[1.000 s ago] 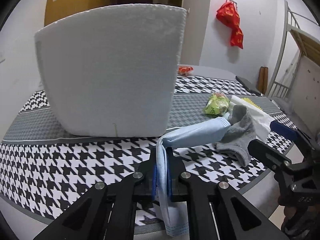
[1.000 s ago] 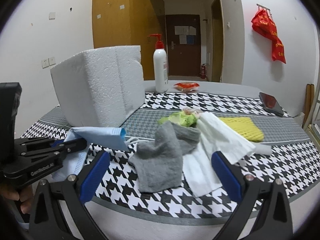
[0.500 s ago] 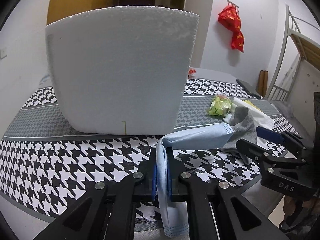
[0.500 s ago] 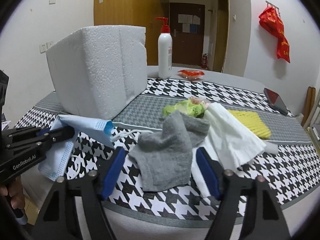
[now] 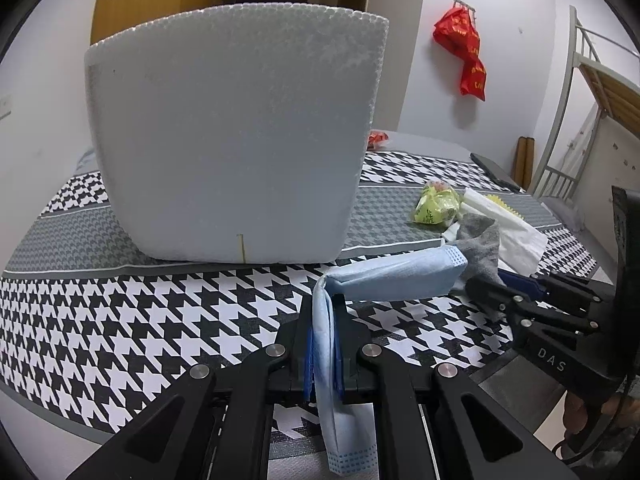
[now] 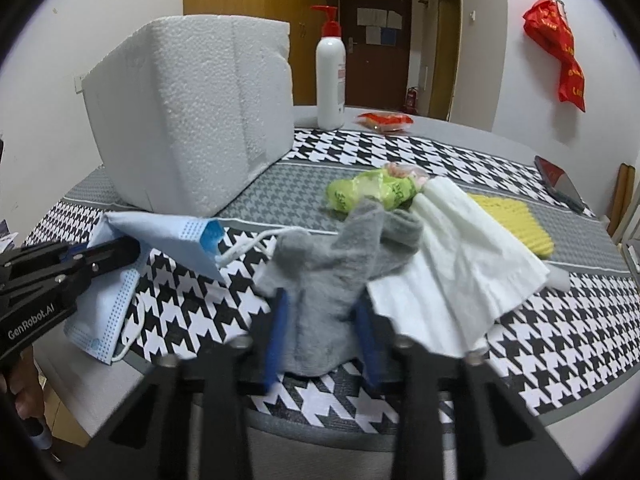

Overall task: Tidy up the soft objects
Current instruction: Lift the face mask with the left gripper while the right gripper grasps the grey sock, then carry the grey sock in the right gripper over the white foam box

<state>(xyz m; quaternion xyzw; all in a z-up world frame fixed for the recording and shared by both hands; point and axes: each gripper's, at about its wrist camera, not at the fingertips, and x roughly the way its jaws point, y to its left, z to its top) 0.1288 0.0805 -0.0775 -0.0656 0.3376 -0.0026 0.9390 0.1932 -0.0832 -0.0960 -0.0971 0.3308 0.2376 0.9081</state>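
My left gripper (image 5: 323,312) is shut on a folded light-blue face mask (image 5: 400,276) at the table's near edge, in front of the white foam box (image 5: 232,140). The right wrist view shows the same mask (image 6: 160,228) held by that gripper (image 6: 120,250) at the left. A grey sock (image 6: 332,264) lies crumpled on the houndstooth cloth. My right gripper (image 6: 322,312) is closing its jaws on the sock's near end, and the blue pads (image 6: 276,320) squeeze the fabric between them. In the left wrist view the sock (image 5: 480,240) and right gripper (image 5: 492,284) are at the right.
A white tissue (image 6: 452,264) lies against the sock's right side, with a green packet (image 6: 368,190) behind and a yellow cloth (image 6: 516,224) further right. A pump bottle (image 6: 330,76), a red packet (image 6: 384,120) and a phone (image 6: 560,180) sit at the back. The foam box (image 6: 192,112) stands left.
My right gripper has moved in over the grey sock and its jaws have gone from wide open to pinching the sock. The left gripper still holds the mask in the same spot.
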